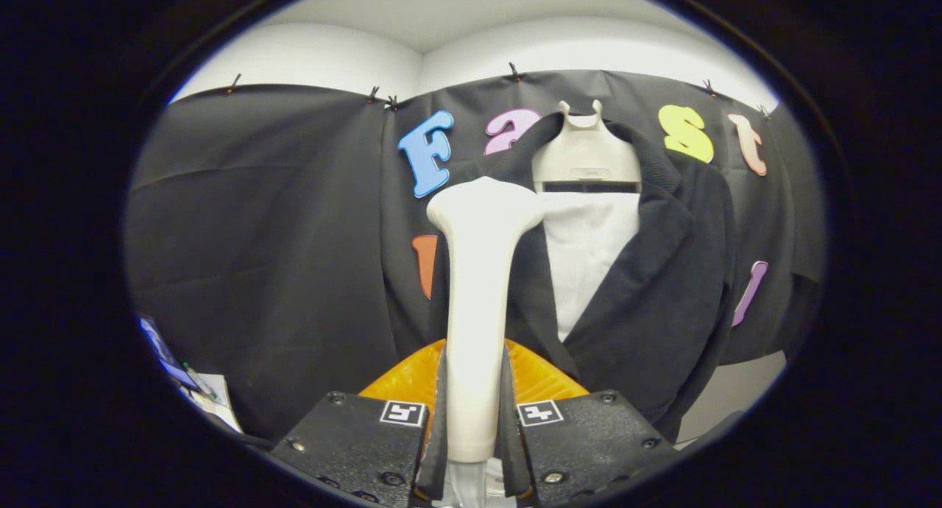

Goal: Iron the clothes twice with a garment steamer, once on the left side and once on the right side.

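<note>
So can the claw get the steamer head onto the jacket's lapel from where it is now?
Probably yes. The claw is shut on the steamer handle, head upright just ahead of the dark jacket on its white hanger. Nothing stands between head and lapel.

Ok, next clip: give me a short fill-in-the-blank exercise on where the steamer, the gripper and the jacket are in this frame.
1. The gripper is shut on the handle of the ____, both fingers pressing on it.
2. The steamer head is raised in front of the dark jacket, which hangs on a white ____.
3. Between the jacket's lapels shows a ____ garment.
4. Just beyond the fingers, behind the handle, lies something ____ in colour.

Missing words: steamer; hanger; white; orange
</note>
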Demonstrator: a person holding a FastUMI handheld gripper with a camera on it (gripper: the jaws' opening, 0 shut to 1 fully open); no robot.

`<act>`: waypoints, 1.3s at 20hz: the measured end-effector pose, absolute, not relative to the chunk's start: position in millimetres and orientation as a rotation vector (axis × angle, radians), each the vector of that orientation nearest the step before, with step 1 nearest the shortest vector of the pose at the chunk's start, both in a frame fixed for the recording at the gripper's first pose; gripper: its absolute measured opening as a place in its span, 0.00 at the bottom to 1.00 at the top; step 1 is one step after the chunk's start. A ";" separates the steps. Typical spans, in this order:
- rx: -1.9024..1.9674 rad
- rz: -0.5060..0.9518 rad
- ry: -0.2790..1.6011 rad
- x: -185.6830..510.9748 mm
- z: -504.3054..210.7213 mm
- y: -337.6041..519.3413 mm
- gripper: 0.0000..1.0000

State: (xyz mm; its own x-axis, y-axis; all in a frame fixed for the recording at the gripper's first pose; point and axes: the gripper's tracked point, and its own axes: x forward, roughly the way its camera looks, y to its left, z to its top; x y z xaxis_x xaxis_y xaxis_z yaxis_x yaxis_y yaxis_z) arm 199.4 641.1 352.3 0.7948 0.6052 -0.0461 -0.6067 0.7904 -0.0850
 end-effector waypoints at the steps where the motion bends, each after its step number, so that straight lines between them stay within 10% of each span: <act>1: -0.102 0.653 0.018 201.7 352.4 645.5 0.33; 26: -0.168 0.616 0.174 218.4 268.4 615.7 0.32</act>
